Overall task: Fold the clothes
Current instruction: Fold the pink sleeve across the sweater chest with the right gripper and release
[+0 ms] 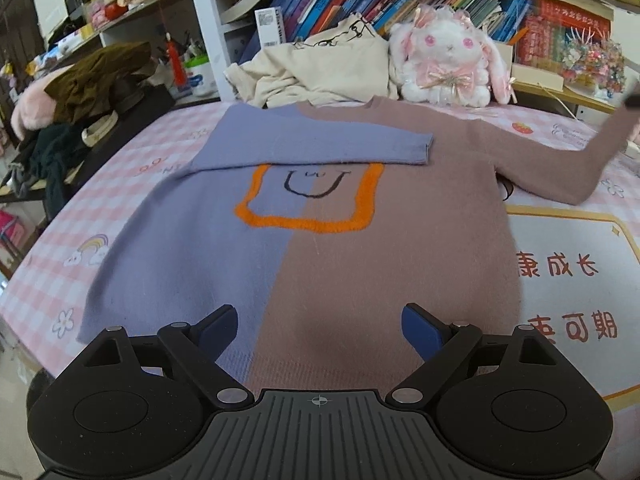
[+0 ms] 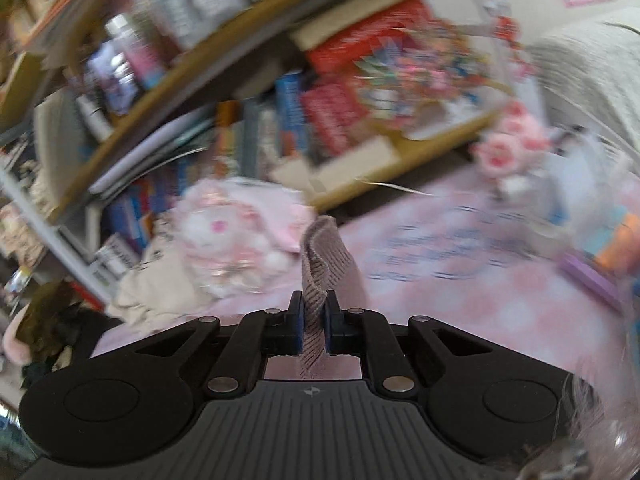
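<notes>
The right gripper point(image 2: 314, 322) is pinched nearly closed on the ribbed cuff point(image 2: 320, 268) of the brown sleeve point(image 1: 560, 160), the knit standing up between its blue pads point(image 2: 299, 326) and curling over at the top. From the left wrist view that sleeve rises off the bed toward the right edge, stretched out from the sweater's shoulder, with only a dark sliver of the right gripper showing at its end. The left gripper point(image 1: 320, 330) hangs over the hem with its jaws spread wide; nothing lies between its blue fingertips point(image 1: 422, 330) and it grips nothing, the fabric simply lying below it. The sweater point(image 1: 304, 248) is spread flat, front up, on the pink checked bedcover point(image 1: 152, 152), lilac on one half and dusty brown on the other, with an orange outlined square and a black smile across the chest. Its lilac sleeve point(image 1: 312, 148) is already folded across the chest, cuff resting on the brown half. Beyond the neckline lies a rumpled cream garment point(image 1: 320, 68), and just beside it sits a white and pink plush rabbit point(image 1: 448, 64). Behind both stands a shelf of books point(image 1: 360, 0). A heap of dark clothes point(image 1: 92, 84) sits off the bed's left side. The right wrist view is badly blurred.
</notes>
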Demonstrator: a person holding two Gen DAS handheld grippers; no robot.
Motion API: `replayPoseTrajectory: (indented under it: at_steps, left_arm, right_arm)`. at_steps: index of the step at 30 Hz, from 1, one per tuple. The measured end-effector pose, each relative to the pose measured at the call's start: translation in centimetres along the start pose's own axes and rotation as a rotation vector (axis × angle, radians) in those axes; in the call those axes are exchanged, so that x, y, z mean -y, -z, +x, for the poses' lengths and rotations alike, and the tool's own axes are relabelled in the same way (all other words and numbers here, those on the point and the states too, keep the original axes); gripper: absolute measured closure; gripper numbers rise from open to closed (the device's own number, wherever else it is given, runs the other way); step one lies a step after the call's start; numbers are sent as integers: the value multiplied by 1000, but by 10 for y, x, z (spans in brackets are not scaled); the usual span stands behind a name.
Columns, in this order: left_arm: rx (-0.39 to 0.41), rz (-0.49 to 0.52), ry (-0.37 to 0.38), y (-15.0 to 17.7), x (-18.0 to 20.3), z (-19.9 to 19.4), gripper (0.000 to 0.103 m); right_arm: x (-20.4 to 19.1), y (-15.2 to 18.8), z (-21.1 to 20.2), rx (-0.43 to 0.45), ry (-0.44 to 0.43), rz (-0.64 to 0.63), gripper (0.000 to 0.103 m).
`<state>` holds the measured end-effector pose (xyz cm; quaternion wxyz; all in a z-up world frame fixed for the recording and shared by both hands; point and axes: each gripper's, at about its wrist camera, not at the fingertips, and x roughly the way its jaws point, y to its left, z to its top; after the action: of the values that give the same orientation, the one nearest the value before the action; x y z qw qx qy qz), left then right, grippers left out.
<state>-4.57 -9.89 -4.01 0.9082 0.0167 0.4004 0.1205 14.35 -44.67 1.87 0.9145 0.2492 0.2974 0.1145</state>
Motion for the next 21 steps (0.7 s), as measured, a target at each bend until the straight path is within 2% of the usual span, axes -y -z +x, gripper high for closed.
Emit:
replayPoseTrajectory:
  at_steps: [5,12,18,21]
  left_arm:
    - [36,50,51,0,-18,3,12]
    - [106,167,185,-8,-62,9,12]
    - [182,281,245,-11,-106,13,12]
    - [208,318,280,-12,-123,14,10]
  right_arm:
    - [-65,2,25,-41,-33,-95,94]
    - [-163,28,71,-94,3,-187,94]
    - [-256,51,106,-61,0,-282,94]
    - [-289,61,117,-39,-8,-305,94]
